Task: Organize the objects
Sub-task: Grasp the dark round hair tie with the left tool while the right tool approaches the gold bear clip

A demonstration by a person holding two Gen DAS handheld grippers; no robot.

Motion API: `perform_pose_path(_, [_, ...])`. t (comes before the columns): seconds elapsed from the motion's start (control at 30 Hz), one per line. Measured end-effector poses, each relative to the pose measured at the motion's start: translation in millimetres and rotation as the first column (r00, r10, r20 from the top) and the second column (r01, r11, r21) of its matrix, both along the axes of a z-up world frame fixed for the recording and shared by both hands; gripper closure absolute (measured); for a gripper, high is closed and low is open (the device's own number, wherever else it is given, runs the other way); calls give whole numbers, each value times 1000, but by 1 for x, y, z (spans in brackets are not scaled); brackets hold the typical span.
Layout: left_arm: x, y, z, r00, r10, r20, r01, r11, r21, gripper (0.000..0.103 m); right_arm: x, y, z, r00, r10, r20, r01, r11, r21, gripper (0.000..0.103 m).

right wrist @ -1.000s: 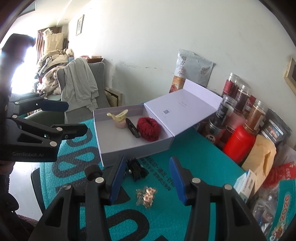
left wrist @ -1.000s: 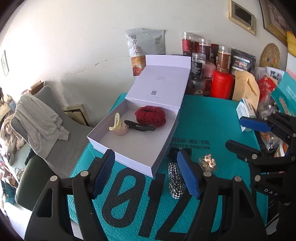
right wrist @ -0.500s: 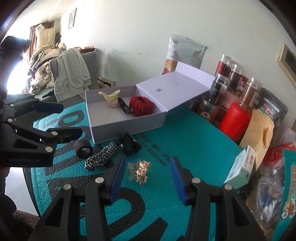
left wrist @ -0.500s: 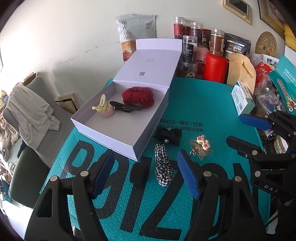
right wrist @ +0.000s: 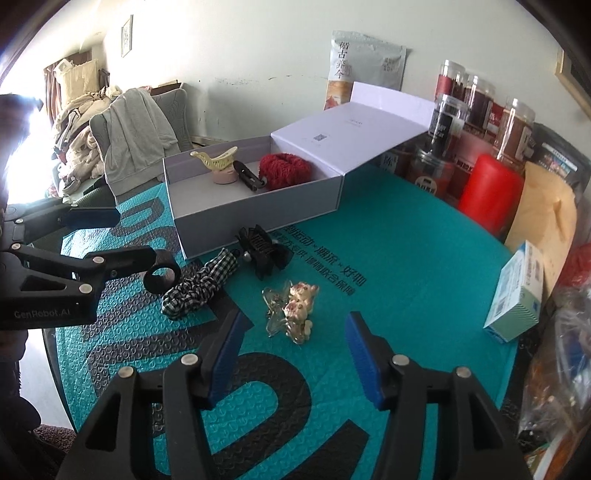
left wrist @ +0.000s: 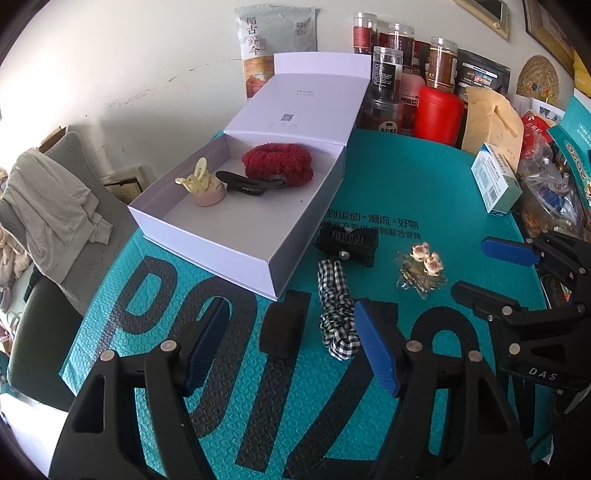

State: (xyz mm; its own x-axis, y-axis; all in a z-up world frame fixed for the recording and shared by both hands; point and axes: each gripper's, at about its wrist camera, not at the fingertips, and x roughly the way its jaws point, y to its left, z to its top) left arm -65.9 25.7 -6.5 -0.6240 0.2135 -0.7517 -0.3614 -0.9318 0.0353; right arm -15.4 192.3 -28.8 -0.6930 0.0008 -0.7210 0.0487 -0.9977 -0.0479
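right gripper opening over clear hair clip

Background items. Far beyond the tongs, against the wall: a grey tea pouch, clear jars with dark contents, a red canister and a tan paper bag. Ahead and right of the tongs: a small white-and-teal carton on the worktop's teal printed mat. Left of the tongs, off the worktop: a grey chair draped with a pale garment.
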Motion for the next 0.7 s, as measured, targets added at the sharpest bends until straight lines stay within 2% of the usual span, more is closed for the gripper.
perform_pose_path(0.17, [-6, 2, -15, 1000, -13, 7, 13, 999, -32, 34, -14, -1, -11, 1000, 0, 31, 0, 1000, -9, 38])
perform_pose_path(0.47, [-30, -13, -40, 996, 1, 85, -3, 1000, 22, 34, -35, 7, -30, 997, -9, 80, 10, 1000, -15, 37])
perform_pose_path(0.7, [-47, -21, -56, 992, 15, 127, -21, 999, 46, 34, -46, 12, -36, 996, -7, 86, 10, 999, -44, 37])
